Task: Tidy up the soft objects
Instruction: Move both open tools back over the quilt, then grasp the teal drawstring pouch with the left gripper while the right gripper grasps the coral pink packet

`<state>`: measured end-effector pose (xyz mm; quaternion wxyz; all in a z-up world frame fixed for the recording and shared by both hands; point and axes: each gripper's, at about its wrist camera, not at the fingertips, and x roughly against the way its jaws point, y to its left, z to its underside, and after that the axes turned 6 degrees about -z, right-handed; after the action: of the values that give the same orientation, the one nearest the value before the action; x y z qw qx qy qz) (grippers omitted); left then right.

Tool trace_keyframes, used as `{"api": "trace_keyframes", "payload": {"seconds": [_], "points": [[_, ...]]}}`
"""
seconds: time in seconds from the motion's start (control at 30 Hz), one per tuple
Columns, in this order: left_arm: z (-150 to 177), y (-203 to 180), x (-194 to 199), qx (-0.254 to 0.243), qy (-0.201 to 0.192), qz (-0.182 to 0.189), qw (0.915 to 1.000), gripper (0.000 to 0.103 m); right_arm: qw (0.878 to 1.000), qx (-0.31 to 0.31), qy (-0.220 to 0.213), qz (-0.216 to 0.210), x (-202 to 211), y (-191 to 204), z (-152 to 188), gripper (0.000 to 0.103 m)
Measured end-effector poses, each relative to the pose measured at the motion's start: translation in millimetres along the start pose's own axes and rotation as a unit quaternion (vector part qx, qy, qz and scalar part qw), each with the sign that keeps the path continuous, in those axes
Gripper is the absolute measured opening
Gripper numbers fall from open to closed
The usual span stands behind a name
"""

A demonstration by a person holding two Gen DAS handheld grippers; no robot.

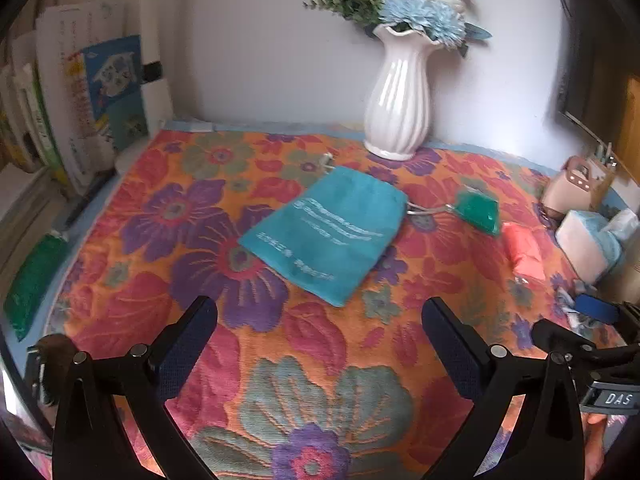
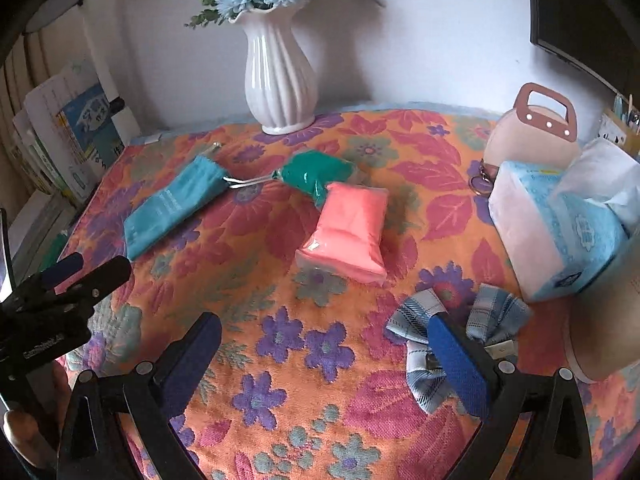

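Now both spread wide, empty: left gripper facing flat teal drawstring pouch mid-frame, right gripper beside blue plaid fabric bow lower right. Could snag the floral woven tablecloth if closing too low on the thin pouch, or drag the green wrapped bundle touching the pouch's cord.

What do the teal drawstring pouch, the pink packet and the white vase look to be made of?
Teal pouch: soft matte fabric, suede-like nap, pale printed lettering, light cord at its mouth. Pink packet: likely folded soft cloth sealed in clear plastic film, judging by the glossy highlights and transparent edge. White vase: probably glazed ceramic, ribbed, with sharp shiny reflections.
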<state>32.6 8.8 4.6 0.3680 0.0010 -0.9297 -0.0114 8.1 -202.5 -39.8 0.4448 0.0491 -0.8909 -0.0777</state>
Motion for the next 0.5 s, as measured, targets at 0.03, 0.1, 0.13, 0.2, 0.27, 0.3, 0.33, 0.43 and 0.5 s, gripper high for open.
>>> {"api": "trace_keyframes", "payload": {"seconds": [0.03, 0.1, 0.13, 0.2, 0.27, 0.3, 0.33, 0.43, 0.5], "points": [[-0.2, -0.7, 0.4, -0.002, -0.001, -0.006, 1.0000, 0.102, 1.000, 0.001, -0.007, 0.006, 1.9, 0.5, 0.5, 0.103], [0.3, -2.9, 2.0, -0.008, -0.006, -0.006, 0.9999, 0.102, 0.999, 0.007, -0.029, 0.016, 7.4, 5.8, 0.1, 0.103], [0.4, -3.5, 2.5, -0.011, -0.008, -0.005, 0.9999, 0.102, 0.999, 0.010, -0.037, 0.018, 10.1, 7.2, 1.0, 0.103], [0.3, -4.7, 2.3, -0.014, -0.007, -0.005, 0.9999, 0.102, 0.999, 0.015, -0.044, 0.024, 12.3, 10.0, 1.2, 0.103], [0.1, -4.5, 1.6, -0.015, -0.005, -0.005, 0.9999, 0.102, 0.999, 0.018, -0.042, 0.026, 11.8, 11.6, 1.0, 0.103], [-0.2, -4.1, 1.4, -0.014, -0.003, -0.005, 0.9999, 0.102, 0.999, 0.018, -0.041, 0.028, 11.4, 11.7, 0.5, 0.103], [-0.8, -3.1, 1.5, -0.013, -0.002, -0.004, 0.9999, 0.102, 0.999, 0.017, -0.040, 0.027, 11.2, 11.3, 0.2, 0.103], [-5.7, 5.2, 1.7, 0.003, 0.024, 0.003, 0.9997, 0.102, 1.000, -0.003, -0.026, 0.016, 9.1, 4.4, -3.5, 0.103], [-13.9, 14.2, 7.8, 0.016, 0.044, 0.025, 0.9986, 0.102, 0.999, -0.035, -0.003, -0.015, 7.3, -7.4, -9.5, 0.103]]}}
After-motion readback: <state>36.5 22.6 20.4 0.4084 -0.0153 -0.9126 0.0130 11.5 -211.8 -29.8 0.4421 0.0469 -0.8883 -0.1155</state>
